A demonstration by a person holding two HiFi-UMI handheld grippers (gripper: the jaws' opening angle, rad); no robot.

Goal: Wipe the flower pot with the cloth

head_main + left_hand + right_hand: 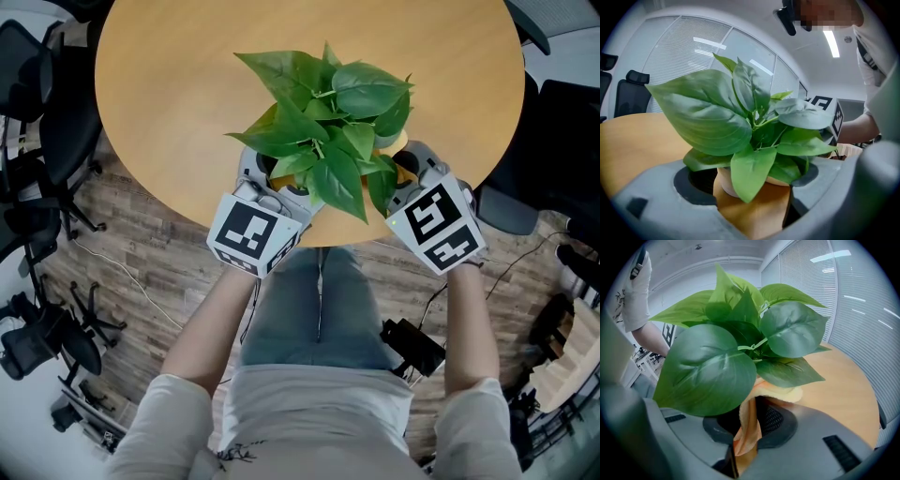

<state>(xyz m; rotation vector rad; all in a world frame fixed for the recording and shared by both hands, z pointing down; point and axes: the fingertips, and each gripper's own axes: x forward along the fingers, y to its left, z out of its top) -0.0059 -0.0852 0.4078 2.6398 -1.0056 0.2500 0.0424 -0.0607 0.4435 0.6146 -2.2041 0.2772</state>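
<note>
A leafy green plant stands in a pale flower pot near the front edge of the round wooden table. My left gripper is at the pot's left side, its jaws closed on the pot. Leaves hide most of the pot in the head view. My right gripper is at the pot's right side, shut on an orange-yellow cloth. The cloth runs up from the jaws and lies against the pot under the leaves. The right gripper's marker cube shows behind the plant in the left gripper view.
The table's edge runs just behind both grippers. Black office chairs stand at the left and at the right. Cables and small gear lie on the wooden floor. Blinds and glass walls ring the room.
</note>
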